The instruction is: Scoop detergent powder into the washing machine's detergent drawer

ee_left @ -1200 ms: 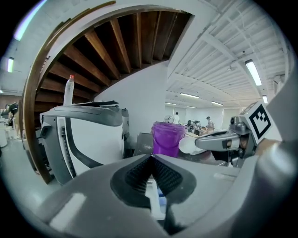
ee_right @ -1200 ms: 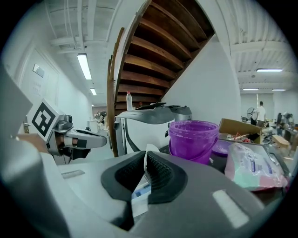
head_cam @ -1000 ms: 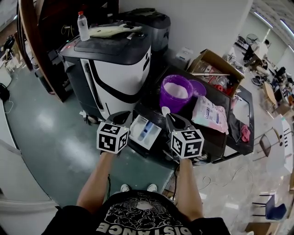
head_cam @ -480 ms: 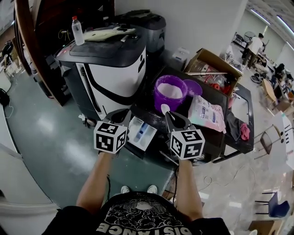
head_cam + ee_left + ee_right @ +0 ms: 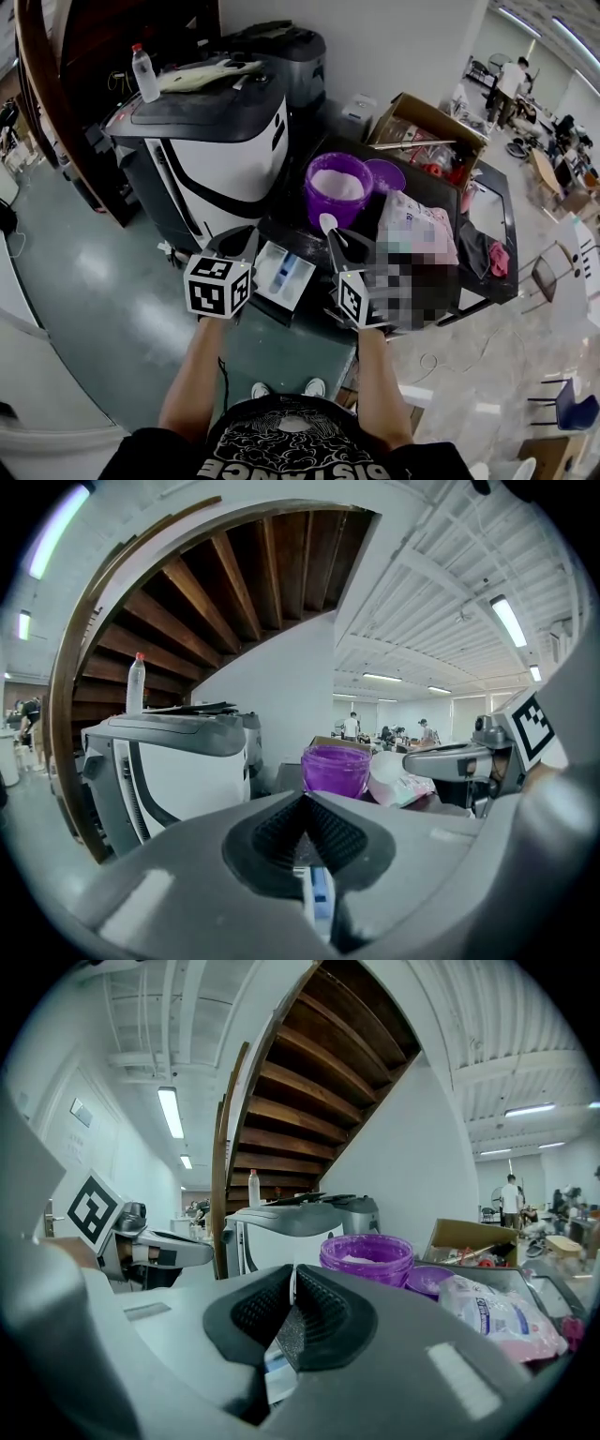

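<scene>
Seen from the head, the right gripper [image 5: 339,240], barely moved in a second, holds the scoop [image 5: 326,223] between purple tub [image 5: 337,199] and detergent drawer [image 5: 281,272], powder seemingly undelivered; the left gripper [image 5: 305,803] shows jaws closed together, empty; the right's view shows them pinching the scoop's handle.

The dark tabletop [image 5: 292,228] carries a purple tub [image 5: 337,192] of white powder, its purple lid [image 5: 385,175] just beside it. A white detergent drawer [image 5: 284,272] sits at the front edge, and a pouch [image 5: 419,217] lies to the tub's right.
</scene>
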Demonstrator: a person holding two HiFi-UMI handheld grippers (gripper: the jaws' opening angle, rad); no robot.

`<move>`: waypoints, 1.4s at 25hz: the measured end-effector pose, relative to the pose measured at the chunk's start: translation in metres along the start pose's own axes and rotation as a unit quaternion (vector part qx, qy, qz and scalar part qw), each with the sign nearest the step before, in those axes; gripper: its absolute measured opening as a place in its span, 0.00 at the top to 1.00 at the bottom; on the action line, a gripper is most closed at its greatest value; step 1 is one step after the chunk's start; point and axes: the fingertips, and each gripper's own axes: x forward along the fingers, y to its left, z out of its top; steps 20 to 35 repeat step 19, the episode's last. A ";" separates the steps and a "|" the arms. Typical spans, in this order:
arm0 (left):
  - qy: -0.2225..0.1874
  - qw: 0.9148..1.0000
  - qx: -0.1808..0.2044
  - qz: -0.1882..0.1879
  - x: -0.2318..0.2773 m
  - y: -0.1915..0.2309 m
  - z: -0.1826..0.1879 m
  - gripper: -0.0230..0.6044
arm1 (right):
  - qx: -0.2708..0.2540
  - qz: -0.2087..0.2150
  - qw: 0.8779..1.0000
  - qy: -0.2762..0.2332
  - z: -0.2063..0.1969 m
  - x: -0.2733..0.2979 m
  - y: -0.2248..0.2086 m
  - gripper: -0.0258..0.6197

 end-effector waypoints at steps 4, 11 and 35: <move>0.000 1.000 0.000 0.000 0.001 0.000 -0.001 0.96 | 0.003 -0.002 1.000 0.002 -0.003 0.000 -0.001 0.91; -0.003 1.000 0.000 0.000 0.001 -0.001 0.000 0.96 | 0.002 -0.002 1.000 -0.001 -0.003 0.000 0.001 0.91; -0.002 1.000 0.001 -0.002 -0.002 -0.004 -0.003 0.96 | 0.002 -0.001 1.000 -0.002 -0.004 -0.005 0.005 0.91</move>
